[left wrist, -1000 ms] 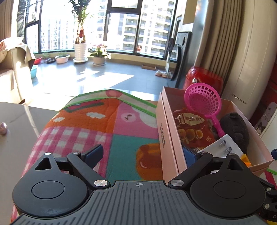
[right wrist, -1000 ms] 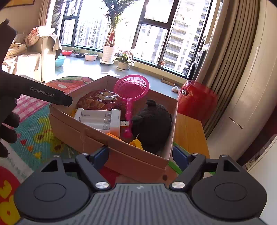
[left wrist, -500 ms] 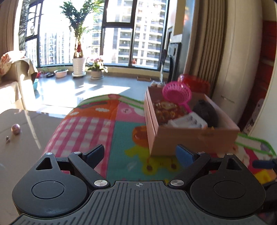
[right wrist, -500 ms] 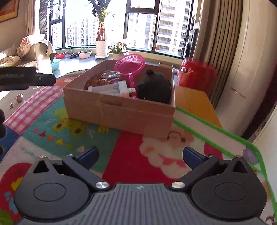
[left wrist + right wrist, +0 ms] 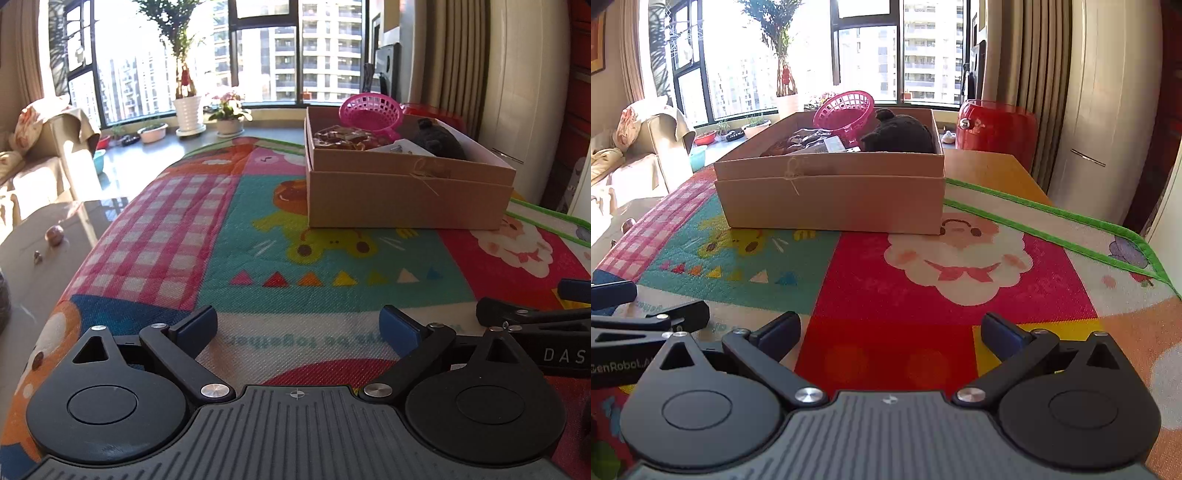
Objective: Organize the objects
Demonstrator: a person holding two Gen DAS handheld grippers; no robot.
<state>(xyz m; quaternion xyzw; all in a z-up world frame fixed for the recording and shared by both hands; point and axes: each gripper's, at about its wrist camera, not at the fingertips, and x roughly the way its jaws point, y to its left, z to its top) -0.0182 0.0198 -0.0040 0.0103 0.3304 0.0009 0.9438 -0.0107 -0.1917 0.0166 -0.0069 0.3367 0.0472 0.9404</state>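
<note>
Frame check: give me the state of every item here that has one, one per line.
Cardboard box: open-topped, filled, resting on the mat.
Pink basket: tilted, propped in the box.
Black plush toy: lying in the box.
Snack packet: lying in the box.
Left gripper: open, empty.
Right gripper: open, empty.

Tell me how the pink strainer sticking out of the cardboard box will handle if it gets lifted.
The pink strainer is thin openwork plastic, so probably light and stiff. Its bowl leans on the dark plush toy above the cardboard box rim, so it may tip or swing. The mesh could snag on neighbouring items.
</note>
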